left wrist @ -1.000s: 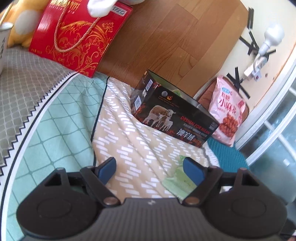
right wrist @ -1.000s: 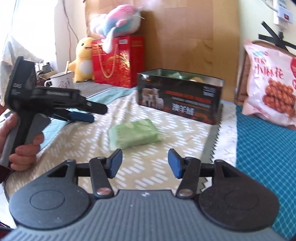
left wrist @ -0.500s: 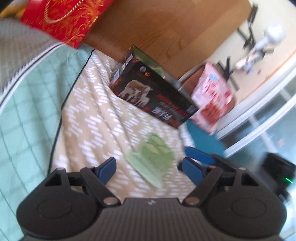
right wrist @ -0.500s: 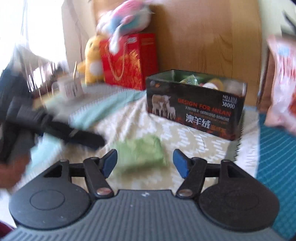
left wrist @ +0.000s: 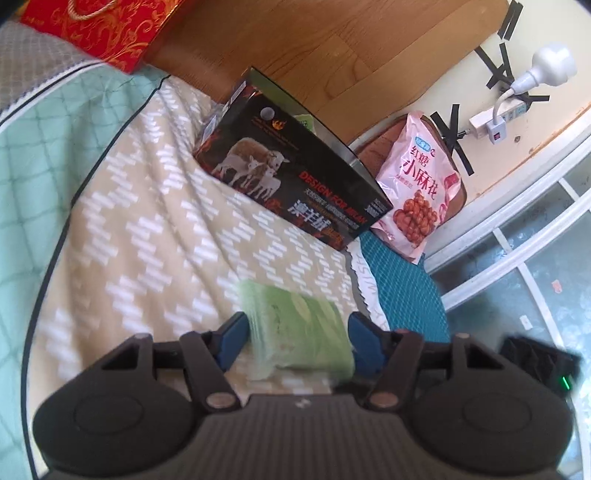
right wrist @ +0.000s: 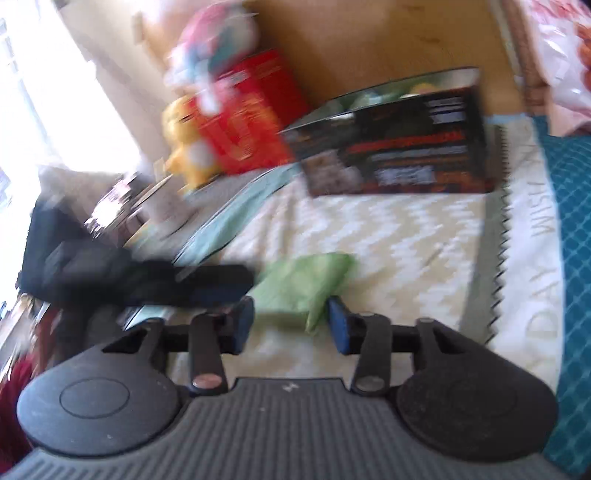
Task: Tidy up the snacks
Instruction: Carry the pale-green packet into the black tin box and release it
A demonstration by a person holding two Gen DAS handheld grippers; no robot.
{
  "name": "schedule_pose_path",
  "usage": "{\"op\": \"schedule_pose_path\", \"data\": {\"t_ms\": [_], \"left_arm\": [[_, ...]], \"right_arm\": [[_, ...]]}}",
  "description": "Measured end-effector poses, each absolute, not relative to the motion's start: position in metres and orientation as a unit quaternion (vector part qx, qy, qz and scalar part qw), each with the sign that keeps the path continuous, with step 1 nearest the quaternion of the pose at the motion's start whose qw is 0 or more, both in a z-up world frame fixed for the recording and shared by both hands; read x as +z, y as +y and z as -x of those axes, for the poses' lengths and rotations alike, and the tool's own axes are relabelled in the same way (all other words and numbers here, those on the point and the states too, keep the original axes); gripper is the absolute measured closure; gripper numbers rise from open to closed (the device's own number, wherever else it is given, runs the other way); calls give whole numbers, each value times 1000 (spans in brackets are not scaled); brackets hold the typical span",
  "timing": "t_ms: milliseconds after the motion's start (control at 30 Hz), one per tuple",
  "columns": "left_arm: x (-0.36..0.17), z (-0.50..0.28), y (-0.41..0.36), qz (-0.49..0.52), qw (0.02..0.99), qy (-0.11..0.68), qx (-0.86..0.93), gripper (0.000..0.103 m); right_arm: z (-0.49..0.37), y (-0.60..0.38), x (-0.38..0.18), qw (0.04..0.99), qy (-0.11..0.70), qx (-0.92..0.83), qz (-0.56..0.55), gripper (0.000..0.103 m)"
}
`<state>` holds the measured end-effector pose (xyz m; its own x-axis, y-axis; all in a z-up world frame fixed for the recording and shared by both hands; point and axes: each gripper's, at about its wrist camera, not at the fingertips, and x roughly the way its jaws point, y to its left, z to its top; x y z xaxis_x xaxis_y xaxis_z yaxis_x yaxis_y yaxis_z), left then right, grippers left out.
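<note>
A green snack packet lies on the beige patterned cloth. My left gripper is open with its blue pads on either side of the packet. My right gripper is open too, its pads flanking the near end of the same packet. The left gripper body shows in the right wrist view, reaching the packet from the left. A black open tin with a sheep picture stands behind, with snacks inside. The right wrist view is blurred.
A pink snack bag leans on the wall to the right of the tin. A red gift bag and plush toys stand at the back left. A teal mat lies to the right. A mug sits left.
Both grippers have moved forward to the green packet, which now sits between the pads of each. Both views shifted and tilted; the packet itself stays on the cloth.
</note>
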<state>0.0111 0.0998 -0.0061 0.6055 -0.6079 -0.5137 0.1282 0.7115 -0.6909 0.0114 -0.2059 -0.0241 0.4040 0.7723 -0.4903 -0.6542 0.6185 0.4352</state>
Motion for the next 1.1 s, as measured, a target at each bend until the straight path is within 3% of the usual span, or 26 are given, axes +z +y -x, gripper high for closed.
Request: {"op": "schedule_pose_path", "data": {"t_ms": [133,300,533,767,833,900,933,1000,1100], "left_arm": [[-1,-18,105,315,841,384,-216,36],[16,-5,130,315,853,361,-208,29],[23,4,151,325,844,368,-215,29],[13,-14,114,277,841,399,-238,29],[8,-20,101,256,839,413,-246,39],[1,-22,91,247,834,419,-259,50],[1,-24,87,243,831,425,-265,53],[8,-26,83,230,839,422,-256,53],[33,-39,87,232,851,389,-267,53]], "right_arm": [[15,-197,-17,848,307,431,1,46],[27,-206,-3,867,271,417,29,37],[18,-205,5,878,241,407,68,21],[10,-186,-11,868,269,404,103,21],[13,-178,-18,868,275,396,119,22],[10,-171,-27,866,286,392,118,35],[11,-168,-29,873,272,387,120,49],[8,-160,-26,881,260,372,132,58],[-5,-161,-10,894,228,365,121,59]]}}
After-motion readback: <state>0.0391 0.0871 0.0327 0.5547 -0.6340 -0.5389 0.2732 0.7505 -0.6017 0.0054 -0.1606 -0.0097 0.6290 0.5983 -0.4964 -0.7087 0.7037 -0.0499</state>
